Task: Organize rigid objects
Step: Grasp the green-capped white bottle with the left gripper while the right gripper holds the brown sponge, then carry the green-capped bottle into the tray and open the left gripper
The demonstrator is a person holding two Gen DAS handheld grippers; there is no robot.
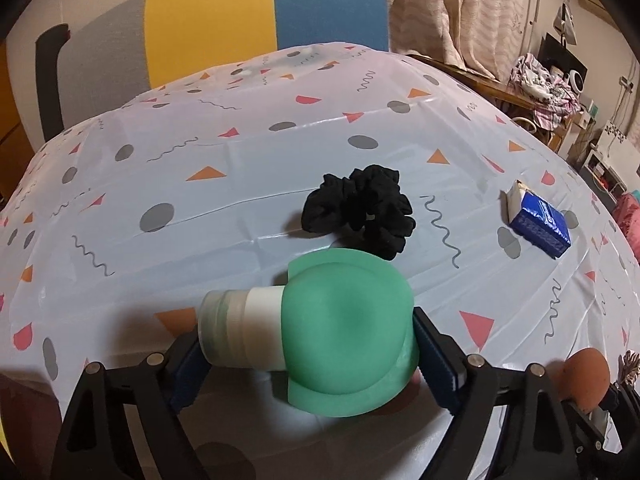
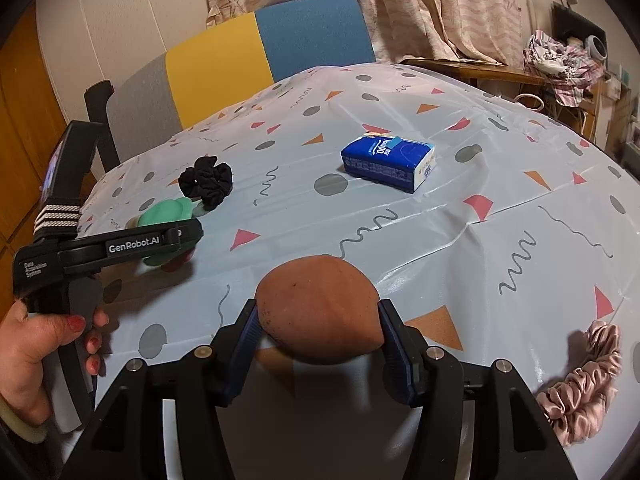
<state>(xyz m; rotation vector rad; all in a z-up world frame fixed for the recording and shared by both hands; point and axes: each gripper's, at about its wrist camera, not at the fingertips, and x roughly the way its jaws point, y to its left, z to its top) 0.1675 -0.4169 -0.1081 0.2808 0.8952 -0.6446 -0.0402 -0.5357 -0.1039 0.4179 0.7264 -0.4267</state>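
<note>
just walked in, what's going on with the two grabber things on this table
A person is sorting items on a patterned tablecloth with two handheld grippers. The left gripper is closed on a green bottle with a white cap. The right gripper is clamped on a brown egg-shaped object. A black scrunchie, blue tissue pack and pink scrunchie lie loose.

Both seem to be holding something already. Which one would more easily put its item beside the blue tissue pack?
Probably the right hand-held gripper, holding the brown ball: the tissue pack lies straight ahead, unobstructed.
</note>
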